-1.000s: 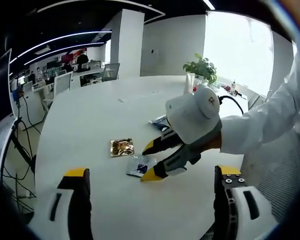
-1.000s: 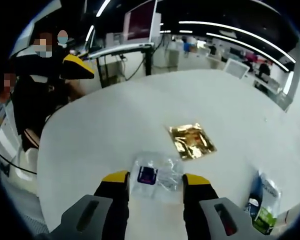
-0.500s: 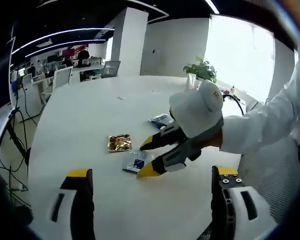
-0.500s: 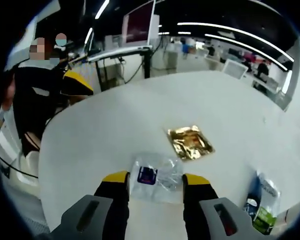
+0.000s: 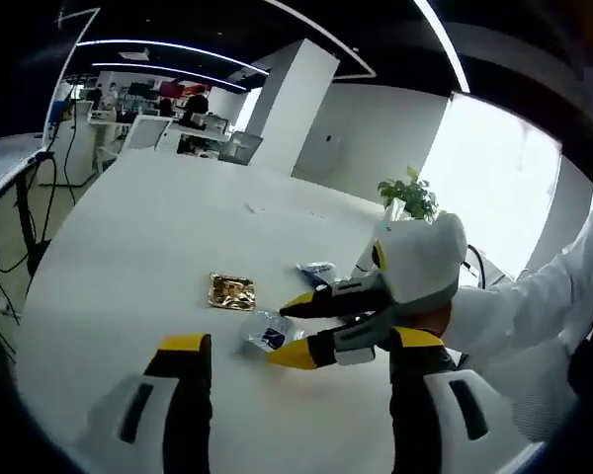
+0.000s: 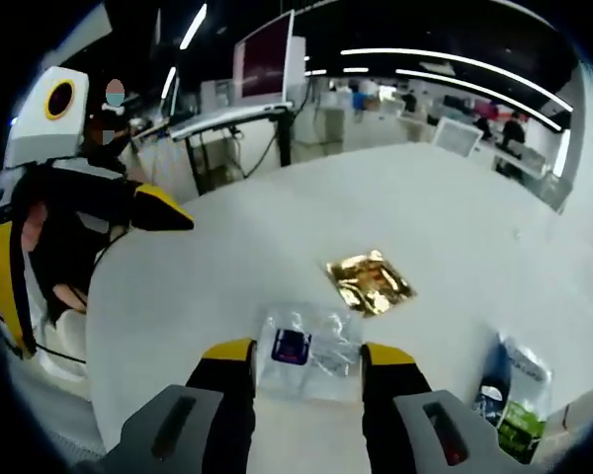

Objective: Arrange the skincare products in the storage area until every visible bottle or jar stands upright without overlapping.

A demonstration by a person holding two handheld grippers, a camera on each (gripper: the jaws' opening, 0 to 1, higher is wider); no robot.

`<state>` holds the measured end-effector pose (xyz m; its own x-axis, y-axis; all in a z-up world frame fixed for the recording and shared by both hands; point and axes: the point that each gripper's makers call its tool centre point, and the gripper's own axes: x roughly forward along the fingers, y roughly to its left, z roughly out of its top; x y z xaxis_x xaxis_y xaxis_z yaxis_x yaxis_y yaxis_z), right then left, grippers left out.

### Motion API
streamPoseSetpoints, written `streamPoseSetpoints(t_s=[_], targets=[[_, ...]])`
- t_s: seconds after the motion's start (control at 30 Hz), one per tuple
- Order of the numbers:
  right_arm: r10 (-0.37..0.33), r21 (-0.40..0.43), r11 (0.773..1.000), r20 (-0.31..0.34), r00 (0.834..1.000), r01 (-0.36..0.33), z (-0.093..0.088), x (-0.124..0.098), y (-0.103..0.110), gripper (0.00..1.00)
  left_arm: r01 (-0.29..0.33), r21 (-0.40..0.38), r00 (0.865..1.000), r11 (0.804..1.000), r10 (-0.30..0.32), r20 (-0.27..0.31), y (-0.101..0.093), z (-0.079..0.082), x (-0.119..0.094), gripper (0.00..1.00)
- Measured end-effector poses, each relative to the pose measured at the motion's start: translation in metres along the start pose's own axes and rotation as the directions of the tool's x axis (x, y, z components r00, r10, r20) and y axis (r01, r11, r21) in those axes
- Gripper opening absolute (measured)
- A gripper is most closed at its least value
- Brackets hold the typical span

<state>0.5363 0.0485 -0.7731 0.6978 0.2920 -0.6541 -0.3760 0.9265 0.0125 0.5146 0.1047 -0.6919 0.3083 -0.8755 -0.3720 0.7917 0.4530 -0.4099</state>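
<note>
A clear sachet with a dark purple item inside lies flat on the white round table, between the yellow tips of my right gripper, which is open. In the left gripper view the same sachet sits just ahead of the right gripper, held by a white-sleeved arm. A gold foil packet lies flat just beyond it. My left gripper hangs open above the table with nothing between its jaws. One of its yellow fingertips shows at the left of the right gripper view.
A blue packet and a green packet lie near the table's edge at the right; the blue one also appears beyond the right gripper. A potted plant stands at the far side. Desks, chairs and monitors surround the table.
The left gripper has moved, shifting its whole view, and it now looms larger at the left of the right gripper view. The sachet stays between the right gripper's open jaws.
</note>
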Motion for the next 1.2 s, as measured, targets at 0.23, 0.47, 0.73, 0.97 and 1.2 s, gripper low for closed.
streamPoseSetpoints(t_s=[0.23,0.47,0.73,0.97,1.2], targets=[[0.002,-0.001,1.000,0.031,1.000,-0.002,0.009,-0.009,0.002,0.35,-0.002,-0.121,0.999,0.993,0.007,0.040,0.009,0.002,0.008,0.51],[0.006,0.018,1.000,0.080,0.997,-0.007,0.021,-0.025,0.005,0.35,-0.021,-0.186,0.998,0.982,0.032,0.056,0.016,0.000,0.020,0.40],[0.007,0.040,0.999,0.131,0.991,-0.013,0.034,-0.040,0.007,0.35,0.018,-0.260,0.996,0.966,0.006,0.094,0.006,0.005,0.029,0.30],[0.015,0.063,0.998,0.164,0.986,-0.025,0.042,-0.048,0.010,0.35,0.042,-0.300,0.994,0.953,-0.010,0.106,0.003,0.010,0.033,0.26],[0.020,0.073,0.997,0.188,0.982,-0.035,0.046,-0.054,0.014,0.35,0.072,-0.323,0.991,0.944,-0.032,0.126,-0.004,0.015,0.033,0.18]])
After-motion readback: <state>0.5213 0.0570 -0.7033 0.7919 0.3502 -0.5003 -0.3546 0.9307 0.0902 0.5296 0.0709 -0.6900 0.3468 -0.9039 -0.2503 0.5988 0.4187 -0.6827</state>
